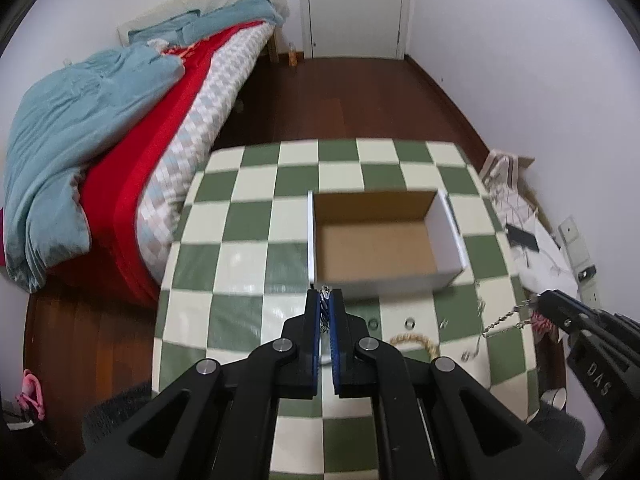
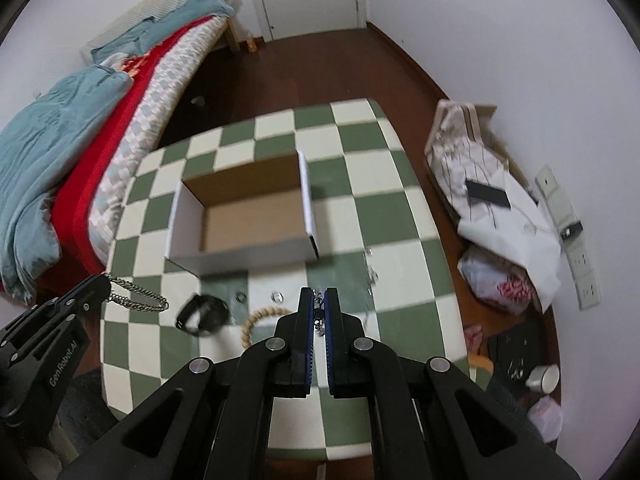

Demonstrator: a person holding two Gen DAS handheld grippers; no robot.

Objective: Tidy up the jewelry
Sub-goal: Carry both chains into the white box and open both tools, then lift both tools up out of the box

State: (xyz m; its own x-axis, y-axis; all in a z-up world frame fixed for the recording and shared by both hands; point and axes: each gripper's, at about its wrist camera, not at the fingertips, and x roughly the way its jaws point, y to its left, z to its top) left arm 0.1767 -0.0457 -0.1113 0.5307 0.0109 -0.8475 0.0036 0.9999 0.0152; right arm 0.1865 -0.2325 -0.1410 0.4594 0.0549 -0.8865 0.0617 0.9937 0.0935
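Observation:
An open cardboard box (image 1: 380,240) (image 2: 248,216) with white outer walls stands on the green-and-cream checkered table (image 1: 248,208) (image 2: 360,200). My left gripper (image 1: 325,294) (image 2: 107,280) is shut on a thick silver chain (image 1: 325,308) (image 2: 138,296), held above the table just in front of the box. My right gripper (image 2: 319,292) (image 1: 534,304) is shut on a thin silver chain (image 2: 319,312) (image 1: 502,320) that dangles over the table's right part. A beaded bracelet (image 1: 412,340) (image 2: 258,320), a black band (image 2: 202,314) and small rings (image 1: 409,323) (image 2: 277,296) lie on the table.
A bed (image 1: 120,120) (image 2: 80,120) with blue and red covers stands left of the table. Clothes, bags and a dark phone (image 2: 486,194) lie on the floor at the right wall. A white door (image 1: 356,8) is at the far end.

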